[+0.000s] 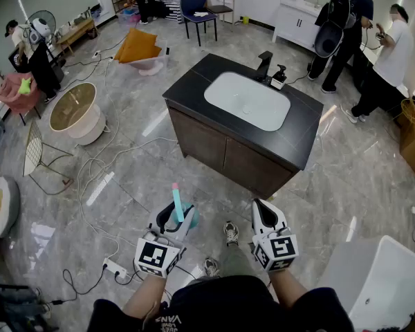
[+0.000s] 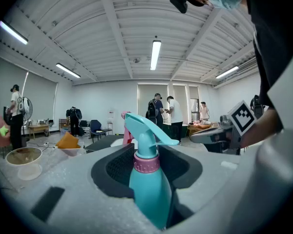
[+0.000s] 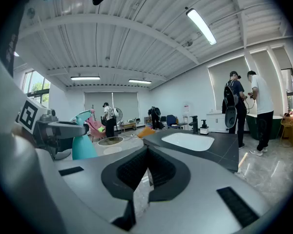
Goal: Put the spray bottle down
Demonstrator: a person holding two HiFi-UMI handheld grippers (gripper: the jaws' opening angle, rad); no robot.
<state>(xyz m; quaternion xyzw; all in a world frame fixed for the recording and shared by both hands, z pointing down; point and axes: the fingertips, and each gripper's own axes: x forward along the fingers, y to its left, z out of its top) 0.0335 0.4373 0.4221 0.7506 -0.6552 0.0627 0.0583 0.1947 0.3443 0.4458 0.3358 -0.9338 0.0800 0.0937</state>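
Grips the teal spray bottle point(image 1: 178, 205) upright between the fingers point(image 2: 112, 168) of the left gripper point(image 1: 173, 220), narrowed onto its body below the pink collar, at the lower middle of the head view, above the grey floor point(image 1: 124, 164) and well apart from the dark bench point(image 1: 194, 81) at the frame's centre. Shows the right gripper point(image 1: 268, 216) just to its right, fingers pressed together on nothing. Reads as not put down at this moment: leaves resting the bottle on a surface and letting go.

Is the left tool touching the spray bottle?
Touching: the left gripper view shows the left tool with both jaws pressed against the spray bottle body.
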